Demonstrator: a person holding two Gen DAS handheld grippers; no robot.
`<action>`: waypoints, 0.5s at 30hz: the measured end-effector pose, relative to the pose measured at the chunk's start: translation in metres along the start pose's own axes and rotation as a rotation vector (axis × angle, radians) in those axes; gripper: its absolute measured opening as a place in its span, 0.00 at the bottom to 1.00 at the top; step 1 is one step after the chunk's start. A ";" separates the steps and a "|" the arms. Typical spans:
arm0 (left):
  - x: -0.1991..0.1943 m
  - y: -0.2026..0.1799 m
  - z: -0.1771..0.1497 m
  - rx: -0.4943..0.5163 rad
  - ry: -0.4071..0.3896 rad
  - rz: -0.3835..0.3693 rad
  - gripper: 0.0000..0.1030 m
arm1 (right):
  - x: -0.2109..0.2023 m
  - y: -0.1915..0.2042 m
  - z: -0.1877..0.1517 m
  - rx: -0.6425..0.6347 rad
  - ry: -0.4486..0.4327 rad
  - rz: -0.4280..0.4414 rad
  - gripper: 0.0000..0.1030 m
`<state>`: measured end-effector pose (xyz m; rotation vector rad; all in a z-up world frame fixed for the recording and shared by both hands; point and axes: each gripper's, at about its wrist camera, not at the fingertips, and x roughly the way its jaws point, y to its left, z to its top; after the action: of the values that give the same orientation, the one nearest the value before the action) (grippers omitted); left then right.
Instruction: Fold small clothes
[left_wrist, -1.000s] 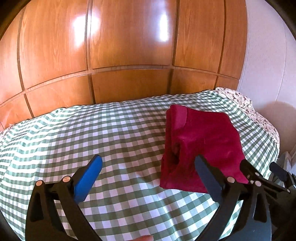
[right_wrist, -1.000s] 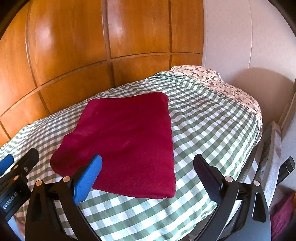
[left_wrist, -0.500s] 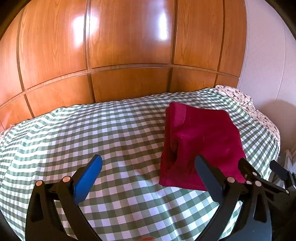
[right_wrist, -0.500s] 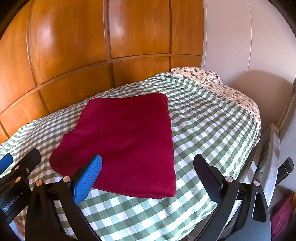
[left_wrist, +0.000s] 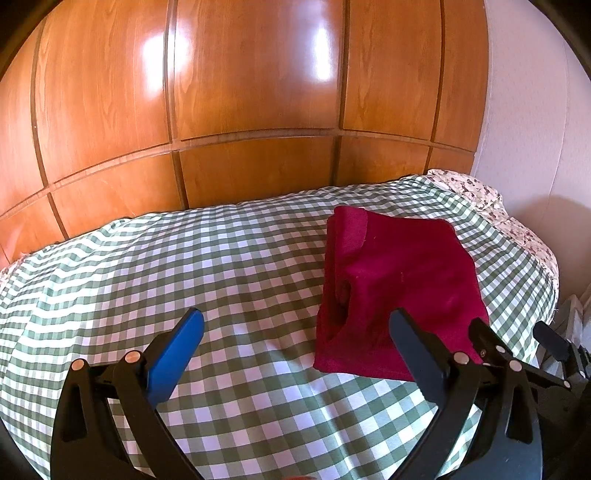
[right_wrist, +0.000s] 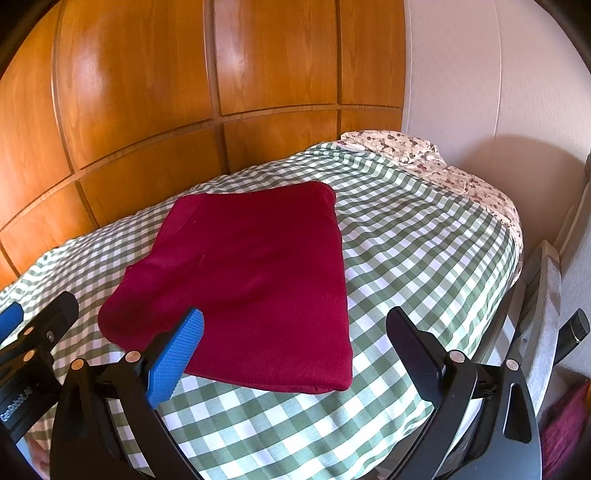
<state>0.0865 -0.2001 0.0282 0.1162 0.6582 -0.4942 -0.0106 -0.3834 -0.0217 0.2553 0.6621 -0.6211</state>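
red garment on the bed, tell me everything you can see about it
The red garment is one dark crimson piece of soft, fleece-like fabric, folded into a rough rectangle and lying flat on the green checked bedspread. Its right edge is a straight, tidy fold; the left side is uneven, with stacked layers and a loose gap showing. Only the bedspread touches it. Both grippers are open and clear of it.

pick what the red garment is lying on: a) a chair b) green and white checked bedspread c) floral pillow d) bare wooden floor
b: the folded red garment lies flat on the green and white checked bedspread, apart from the floral pillow at the bed's far end.
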 end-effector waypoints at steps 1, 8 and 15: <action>-0.001 0.000 0.000 0.002 -0.003 -0.002 0.97 | -0.001 0.000 0.000 0.002 0.000 0.000 0.95; -0.007 0.001 0.000 0.008 -0.012 -0.001 0.97 | -0.002 0.000 -0.001 0.006 -0.002 0.001 0.95; -0.009 0.001 0.000 0.009 -0.014 -0.005 0.97 | -0.002 0.002 -0.003 0.008 0.007 0.004 0.95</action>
<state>0.0807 -0.1952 0.0336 0.1201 0.6431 -0.5020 -0.0125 -0.3798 -0.0224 0.2664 0.6657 -0.6195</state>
